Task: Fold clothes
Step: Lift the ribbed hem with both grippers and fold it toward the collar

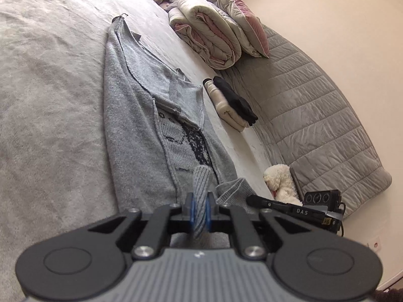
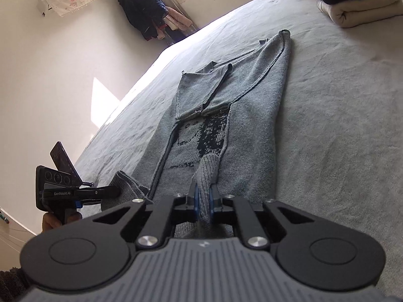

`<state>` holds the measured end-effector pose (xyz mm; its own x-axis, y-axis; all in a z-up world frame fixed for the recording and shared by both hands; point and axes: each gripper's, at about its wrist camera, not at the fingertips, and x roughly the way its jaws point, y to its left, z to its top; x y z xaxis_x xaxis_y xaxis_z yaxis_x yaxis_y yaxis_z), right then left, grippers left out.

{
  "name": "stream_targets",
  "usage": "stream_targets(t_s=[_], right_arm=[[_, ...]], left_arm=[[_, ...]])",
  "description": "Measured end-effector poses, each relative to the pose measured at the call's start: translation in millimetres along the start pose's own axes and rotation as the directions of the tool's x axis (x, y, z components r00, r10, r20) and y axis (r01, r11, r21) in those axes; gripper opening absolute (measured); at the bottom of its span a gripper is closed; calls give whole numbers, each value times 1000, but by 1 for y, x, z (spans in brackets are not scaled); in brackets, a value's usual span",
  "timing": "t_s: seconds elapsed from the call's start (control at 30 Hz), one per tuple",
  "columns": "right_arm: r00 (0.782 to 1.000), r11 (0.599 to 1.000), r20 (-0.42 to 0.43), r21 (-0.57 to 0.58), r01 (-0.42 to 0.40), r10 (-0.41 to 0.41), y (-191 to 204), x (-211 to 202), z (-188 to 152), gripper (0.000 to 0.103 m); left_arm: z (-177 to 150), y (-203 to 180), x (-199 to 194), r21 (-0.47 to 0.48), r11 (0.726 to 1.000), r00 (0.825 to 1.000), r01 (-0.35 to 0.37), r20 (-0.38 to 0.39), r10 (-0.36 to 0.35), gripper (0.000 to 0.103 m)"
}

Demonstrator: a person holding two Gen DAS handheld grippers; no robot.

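Both hand-held grippers (image 1: 200,207) (image 2: 203,205) pinch the near hem of the sweater (image 1: 141,105).

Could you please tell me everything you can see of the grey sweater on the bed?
The grey sweater is a knit with a dark pattern on its body and ribbed hem. It lies lengthwise on the pale bedcover, both sides and sleeves already folded inward into a long narrow strip, seams showing. Its near ribbed edge is lifted: the left gripper and right gripper each pinch a fold of it. Nothing else touches it; the folded clothes stack lies apart.
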<state>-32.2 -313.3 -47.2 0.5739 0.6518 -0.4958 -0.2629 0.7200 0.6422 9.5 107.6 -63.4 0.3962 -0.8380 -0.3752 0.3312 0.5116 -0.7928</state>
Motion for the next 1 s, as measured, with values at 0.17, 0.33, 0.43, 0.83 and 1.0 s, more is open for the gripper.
stream_targets(t_s=[0.17,0.33,0.43,0.83,1.0], right_arm=[[1000,997,-6,71,-12,12,-8,4,29,10],[999,990,46,138,-35,28,-25,14,57,10],[993,984,103,159,-75,59,-35,19,66,10],[990,951,142,304,-61,18,-76,45,67,9],[988,974,151,227,-10,-25,-61,40,72,10]], left_arm=[[27,12,9,-92,996,999,0,34,3,8],[54,31,14,-186,979,989,78,135,-53,7],[63,39,17,-186,972,974,140,201,-102,7],[77,71,48,-245,970,979,-6,198,56,8],[80,72,52,-238,969,968,-62,221,116,9]])
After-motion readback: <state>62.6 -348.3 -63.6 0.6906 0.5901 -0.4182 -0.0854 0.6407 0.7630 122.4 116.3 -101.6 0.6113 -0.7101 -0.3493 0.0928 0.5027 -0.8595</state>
